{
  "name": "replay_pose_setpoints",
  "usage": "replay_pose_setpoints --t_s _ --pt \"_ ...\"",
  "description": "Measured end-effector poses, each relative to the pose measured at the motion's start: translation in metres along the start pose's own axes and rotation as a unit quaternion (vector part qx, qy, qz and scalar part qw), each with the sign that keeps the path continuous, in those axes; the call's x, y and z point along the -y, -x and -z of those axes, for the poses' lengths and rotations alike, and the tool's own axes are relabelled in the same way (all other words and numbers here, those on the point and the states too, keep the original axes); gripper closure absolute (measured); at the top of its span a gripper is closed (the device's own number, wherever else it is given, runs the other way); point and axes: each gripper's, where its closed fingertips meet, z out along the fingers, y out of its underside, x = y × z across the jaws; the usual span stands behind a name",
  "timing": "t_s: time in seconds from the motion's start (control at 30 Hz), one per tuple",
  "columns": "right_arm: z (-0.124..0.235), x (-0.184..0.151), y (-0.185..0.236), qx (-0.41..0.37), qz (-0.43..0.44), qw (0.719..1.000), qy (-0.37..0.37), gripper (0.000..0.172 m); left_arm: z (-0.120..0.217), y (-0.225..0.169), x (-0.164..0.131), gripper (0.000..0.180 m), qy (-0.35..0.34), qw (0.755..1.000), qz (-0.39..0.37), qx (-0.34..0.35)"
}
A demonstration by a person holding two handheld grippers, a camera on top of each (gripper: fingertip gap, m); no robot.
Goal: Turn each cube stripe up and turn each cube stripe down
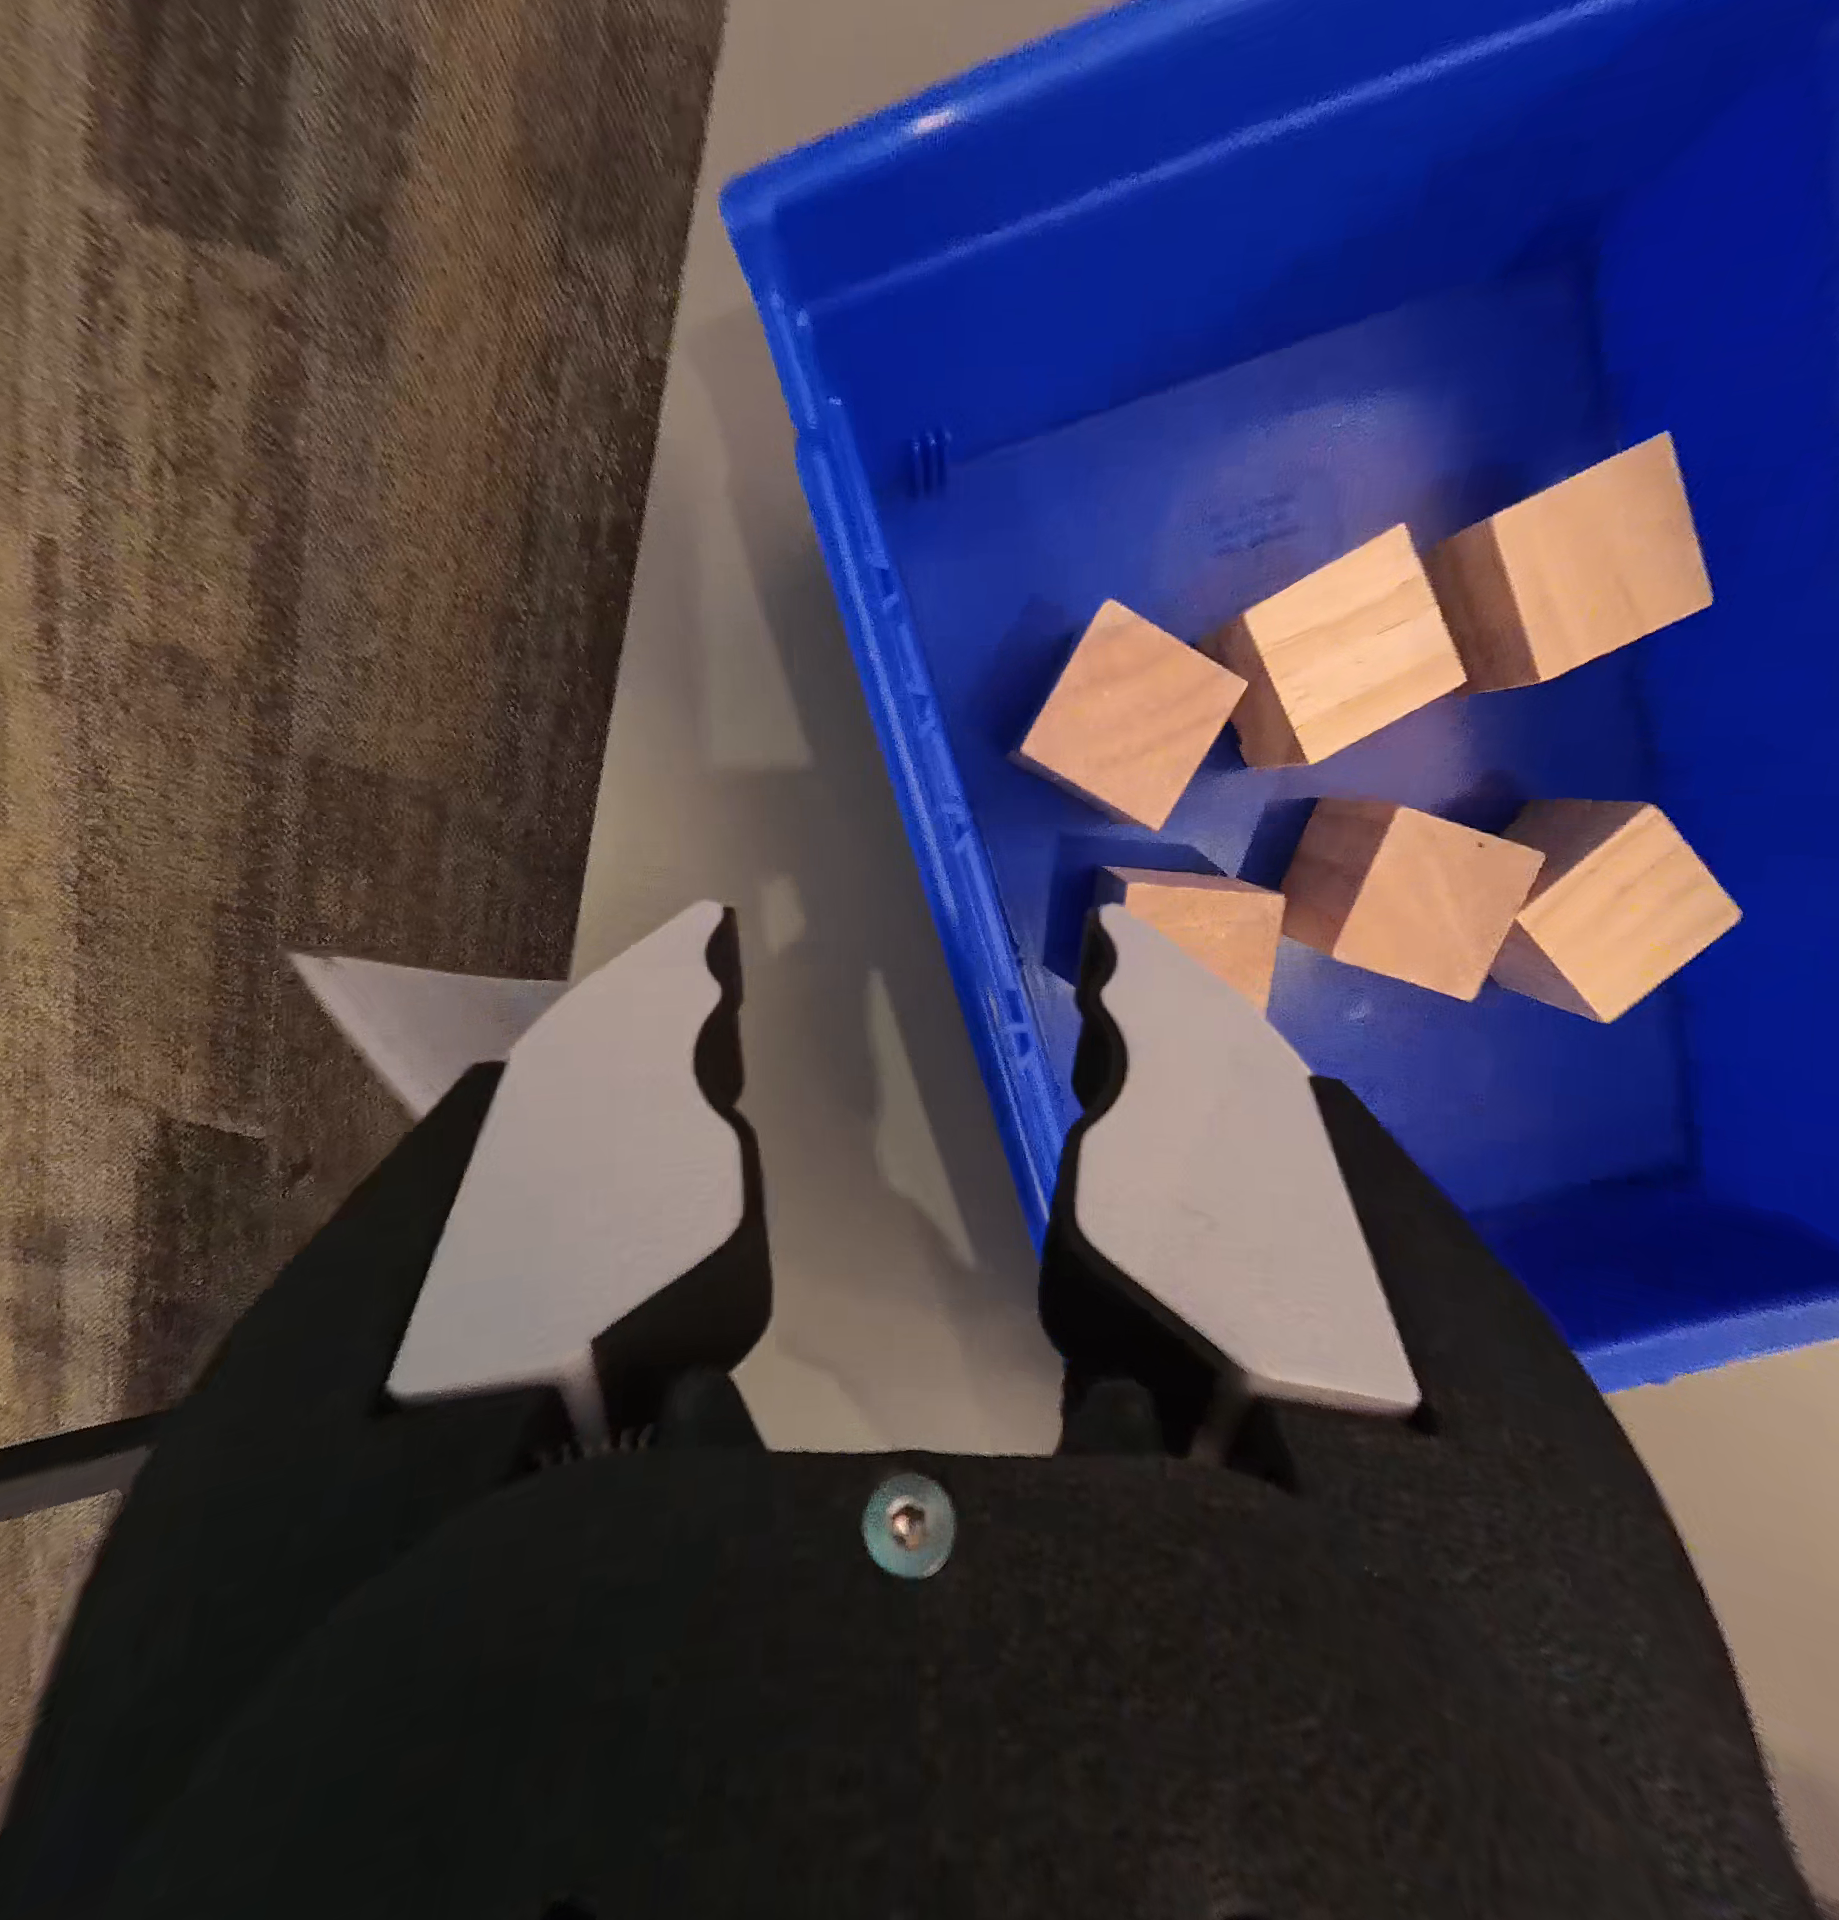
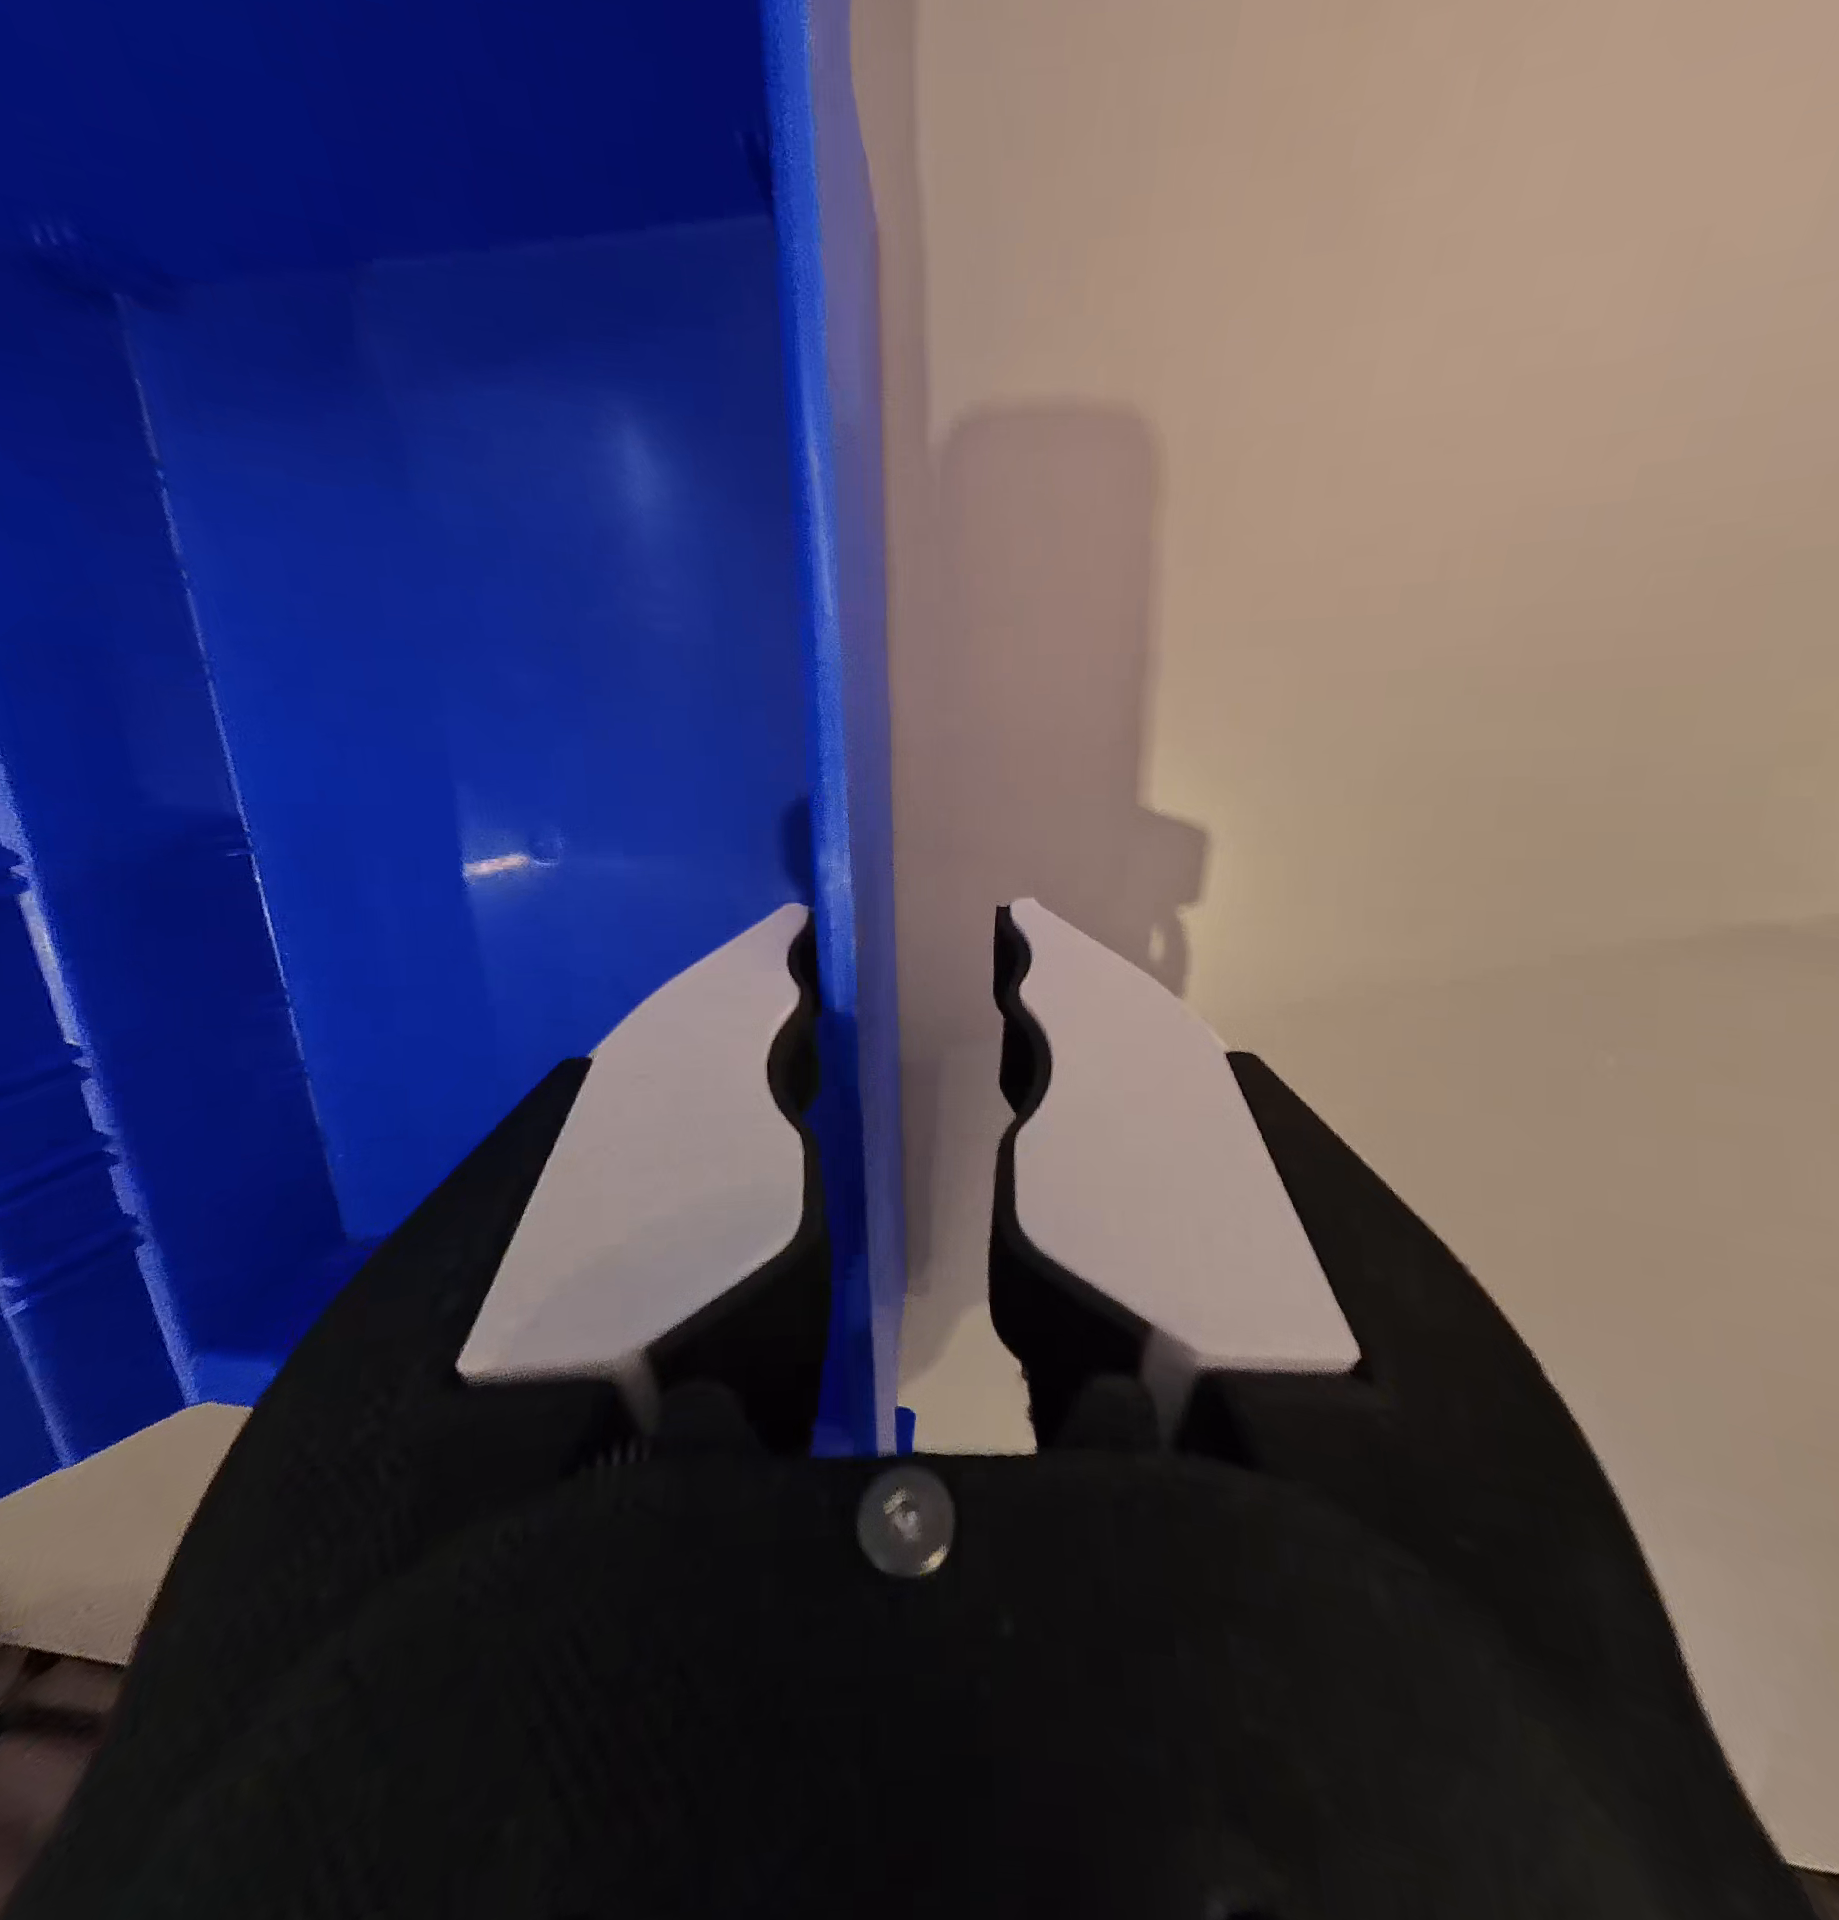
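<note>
Left hand-held gripper (image 1: 910, 920): fingers spread wide, nothing between the pads. It hangs over the near left rim of the bin; the left fingertip is above bare worktop, the right fingertip (image 1: 1112, 935) is above the bin's interior and overlaps the nearest cube in view.
Right hand-held gripper (image 2: 904, 920): fingers parted and straddling the bin's right wall. The left pad (image 2: 803, 977) lies against the inner face of the wall; the right pad stands clear of it, with pale worktop showing in the gap. Not a grip.
Bin (image 1: 1258, 239): blue plastic, open top, standing on the worktop; seen at an angle from the left wrist, seen along its right wall (image 2: 832, 623) from the right wrist.
Cubes: six plain wooden cubes lie on the bin floor. Three form a far row (image 1: 1133, 712), (image 1: 1351, 644), (image 1: 1580, 566), the middle and right ones touching. Three form a near row (image 1: 1221, 920), (image 1: 1414, 894), (image 1: 1621, 914), crowded together.
Stripes: none visible on any face turned to the camera; stripe orientation cannot be told.
Worktop (image 2: 1466, 520): pale, smooth surface.
Floor (image 1: 271, 520): brown mottled carpet, left of the worktop edge.
</note>
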Motion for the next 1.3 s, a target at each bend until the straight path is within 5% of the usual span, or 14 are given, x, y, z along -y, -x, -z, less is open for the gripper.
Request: replay_pose_setpoints --t_s 0.1,0.27,0.8,0.93,1.03,1.13,1.23,1.3 --pt "-0.006 -0.004 0.000 0.004 -0.001 1.000 0.015 0.138 -0.017 -0.003 -0.008 0.124 0.041 0.999 -0.002 -0.017" --pt "-0.014 -0.009 0.001 0.002 0.006 0.999 0.039 0.138 -0.030 -0.014 -0.011 0.164 0.068 0.996 -0.022 -0.047" --pt "-0.026 -0.021 0.012 0.010 0.035 0.995 0.097 0.163 -0.054 -0.050 0.061 0.162 -0.064 0.972 -0.227 0.009" --pt "-0.023 -0.017 0.010 0.007 0.026 0.996 0.080 0.155 -0.013 -0.048 0.079 0.160 -0.137 0.972 -0.187 0.025" --pt "-0.012 -0.008 0.004 -0.008 0.016 0.999 0.047 0.149 0.045 -0.086 0.082 0.142 -0.234 0.944 -0.221 -0.068" --pt "0.007 0.009 0.005 -0.021 0.019 1.000 -0.014 0.148 0.083 -0.136 0.061 0.136 -0.288 0.887 -0.321 -0.163" --pt "0.036 0.035 0.014 -0.019 0.025 0.994 -0.107 0.148 0.079 -0.174 0.025 0.145 -0.251 0.833 -0.441 -0.218" --pt "0.062 0.053 0.023 -0.020 0.042 0.982 -0.182 0.148 0.057 -0.184 0.002 0.140 -0.180 0.819 -0.499 -0.217"
